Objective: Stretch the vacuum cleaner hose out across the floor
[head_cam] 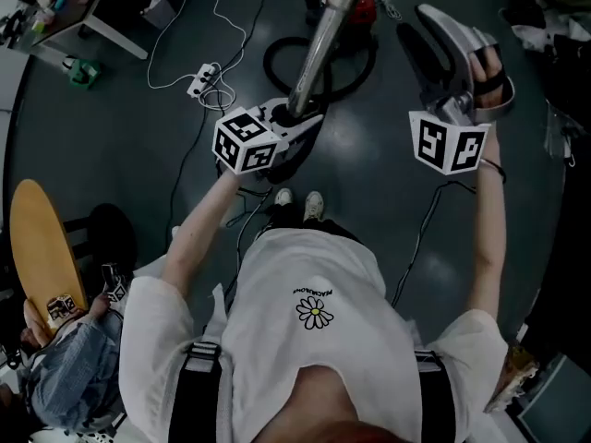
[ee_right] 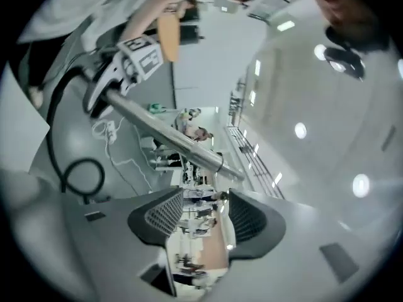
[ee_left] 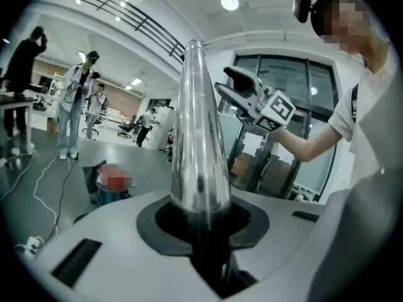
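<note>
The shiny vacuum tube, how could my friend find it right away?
Start at the red vacuum cleaner on the dark floor. A black hose loops beside it, and the person's left gripper clamps the tube. It is the only long, mirror-bright metal thing there.

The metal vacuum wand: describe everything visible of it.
The wand is a straight, shiny, chrome-looking tube with a dark band near its free end. The left hand-held gripper is shut on it, holding it off the floor, tilted. A black hose runs from the held end to a loop on the floor. Nothing else touches it.
</note>
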`<state>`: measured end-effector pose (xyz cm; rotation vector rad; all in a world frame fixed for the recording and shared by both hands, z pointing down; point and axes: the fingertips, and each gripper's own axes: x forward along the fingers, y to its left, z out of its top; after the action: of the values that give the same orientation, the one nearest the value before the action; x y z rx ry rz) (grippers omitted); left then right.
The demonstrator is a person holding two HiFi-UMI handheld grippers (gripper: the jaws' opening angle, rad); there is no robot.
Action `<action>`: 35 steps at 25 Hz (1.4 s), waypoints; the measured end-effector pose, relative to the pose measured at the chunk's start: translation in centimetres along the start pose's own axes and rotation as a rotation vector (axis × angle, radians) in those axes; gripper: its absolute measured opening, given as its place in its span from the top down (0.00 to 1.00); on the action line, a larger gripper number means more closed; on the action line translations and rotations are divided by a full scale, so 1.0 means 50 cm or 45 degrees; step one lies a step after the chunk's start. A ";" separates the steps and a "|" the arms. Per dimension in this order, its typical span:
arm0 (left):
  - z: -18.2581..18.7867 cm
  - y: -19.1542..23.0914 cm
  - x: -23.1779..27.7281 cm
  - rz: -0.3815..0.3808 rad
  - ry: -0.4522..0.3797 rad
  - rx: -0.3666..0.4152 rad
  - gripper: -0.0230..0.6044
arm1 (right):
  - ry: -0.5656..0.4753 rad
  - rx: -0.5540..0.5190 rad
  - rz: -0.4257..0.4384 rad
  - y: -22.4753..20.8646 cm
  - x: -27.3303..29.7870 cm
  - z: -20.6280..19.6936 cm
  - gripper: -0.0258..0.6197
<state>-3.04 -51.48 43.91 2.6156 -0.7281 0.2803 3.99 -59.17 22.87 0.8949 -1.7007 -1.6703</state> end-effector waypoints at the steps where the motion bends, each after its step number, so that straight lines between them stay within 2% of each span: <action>1: 0.008 -0.005 -0.007 0.025 -0.033 -0.025 0.81 | 0.036 0.176 0.009 0.007 -0.028 0.003 0.63; 3: 0.027 -0.014 -0.027 0.068 -0.092 -0.046 0.81 | 0.109 0.507 0.083 0.067 -0.079 0.030 0.63; 5: 0.043 -0.020 -0.057 0.097 -0.144 -0.062 0.81 | 0.201 0.903 0.238 0.176 -0.121 0.078 0.63; 6: 0.048 -0.023 -0.076 0.109 -0.171 -0.075 0.81 | 0.244 1.168 0.329 0.237 -0.142 0.107 0.63; 8: 0.051 -0.030 -0.120 0.135 -0.222 -0.102 0.81 | 0.295 1.843 0.432 0.341 -0.189 0.166 0.63; 10: 0.045 -0.041 -0.168 0.163 -0.267 -0.120 0.81 | 0.284 2.568 0.378 0.407 -0.238 0.220 0.63; 11: 0.039 -0.049 -0.193 0.175 -0.283 -0.123 0.81 | 0.270 2.850 0.336 0.435 -0.262 0.248 0.63; 12: 0.031 -0.058 -0.215 0.185 -0.291 -0.121 0.81 | 0.267 3.051 0.314 0.465 -0.284 0.277 0.63; 13: 0.021 -0.067 -0.235 0.190 -0.294 -0.115 0.81 | 0.282 3.193 0.312 0.497 -0.304 0.306 0.63; 16: -0.006 -0.099 -0.281 0.182 -0.290 -0.095 0.82 | 0.333 3.542 0.280 0.584 -0.354 0.381 0.63; 21: 0.012 -0.171 -0.308 0.175 -0.349 -0.080 0.82 | 0.352 4.060 0.067 0.717 -0.422 0.441 0.63; 25: 0.037 -0.268 -0.317 0.151 -0.376 -0.045 0.82 | 0.364 4.319 0.011 0.809 -0.473 0.504 0.63; 26: 0.044 -0.294 -0.319 0.145 -0.386 -0.037 0.82 | 0.334 4.386 -0.030 0.827 -0.483 0.511 0.63; 28: 0.051 -0.348 -0.329 0.136 -0.402 -0.028 0.82 | 0.159 4.543 -0.185 0.844 -0.503 0.507 0.62; 30: 0.052 -0.402 -0.343 0.125 -0.403 -0.016 0.82 | -0.069 4.632 -0.352 0.845 -0.519 0.483 0.62; 32: 0.053 -0.454 -0.355 0.117 -0.414 0.001 0.82 | -0.194 4.634 -0.464 0.843 -0.534 0.439 0.62; 33: 0.056 -0.477 -0.360 0.113 -0.426 0.014 0.82 | -0.221 4.621 -0.492 0.840 -0.538 0.414 0.62; 35: 0.058 -0.520 -0.371 0.108 -0.432 0.051 0.82 | -0.241 4.597 -0.476 0.831 -0.545 0.387 0.62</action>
<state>-4.66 -24.16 27.21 2.7058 -0.9545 -0.1322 2.45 -26.30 64.84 -0.5647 1.0431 -1.7540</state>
